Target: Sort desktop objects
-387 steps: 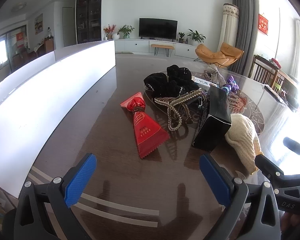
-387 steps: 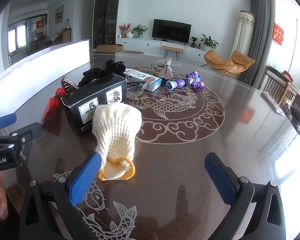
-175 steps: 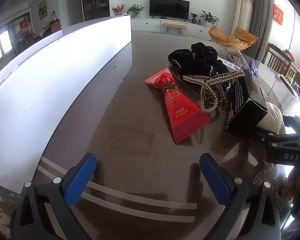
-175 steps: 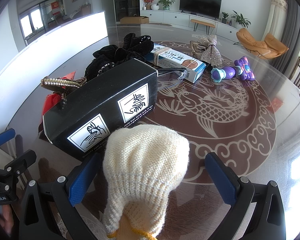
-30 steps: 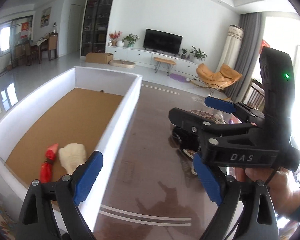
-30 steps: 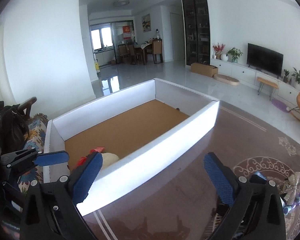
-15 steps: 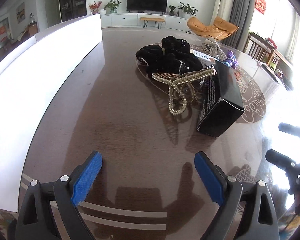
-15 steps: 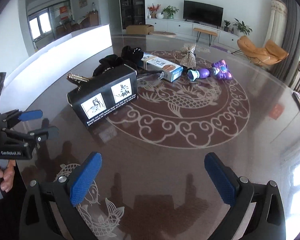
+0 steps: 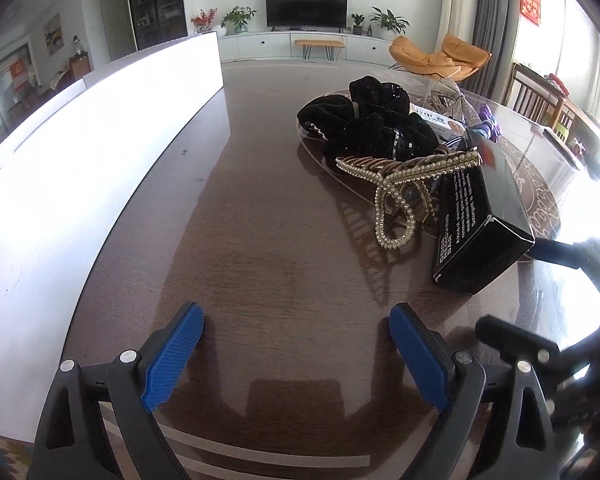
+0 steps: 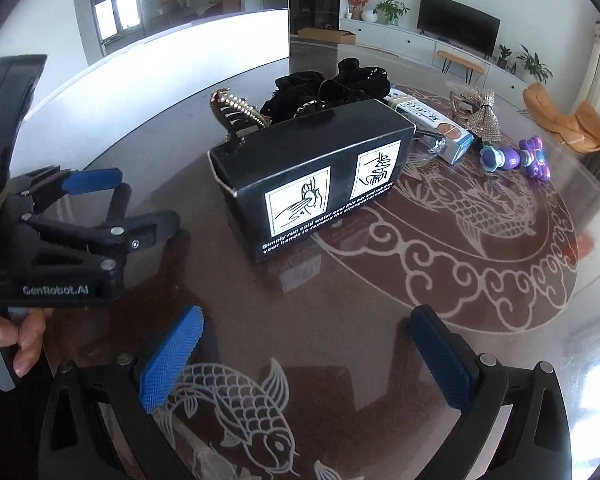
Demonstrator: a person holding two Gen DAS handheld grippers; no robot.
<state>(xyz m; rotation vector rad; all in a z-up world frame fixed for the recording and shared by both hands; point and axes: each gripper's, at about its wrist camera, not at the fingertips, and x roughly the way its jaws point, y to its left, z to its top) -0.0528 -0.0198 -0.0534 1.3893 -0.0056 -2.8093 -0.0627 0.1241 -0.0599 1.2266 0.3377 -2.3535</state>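
A black carton with white pictograms lies on the dark table, straight ahead of my open, empty right gripper. A pearl hair claw leans against the carton, with black scrunchies behind it. My left gripper is open and empty over bare table, left of the carton; in the right wrist view the left gripper shows at the left, held by a hand. Further back lie a white-blue box, a rhinestone bow and a purple toy.
A long white bin wall runs along the table's left side; its inside is hidden. The table carries a glass disc with fish and scroll patterns. Chairs stand beyond the far right edge.
Both grippers have moved closer to the pile and lower. The black carton is larger in the right wrist view, and my left gripper has come nearer to it.
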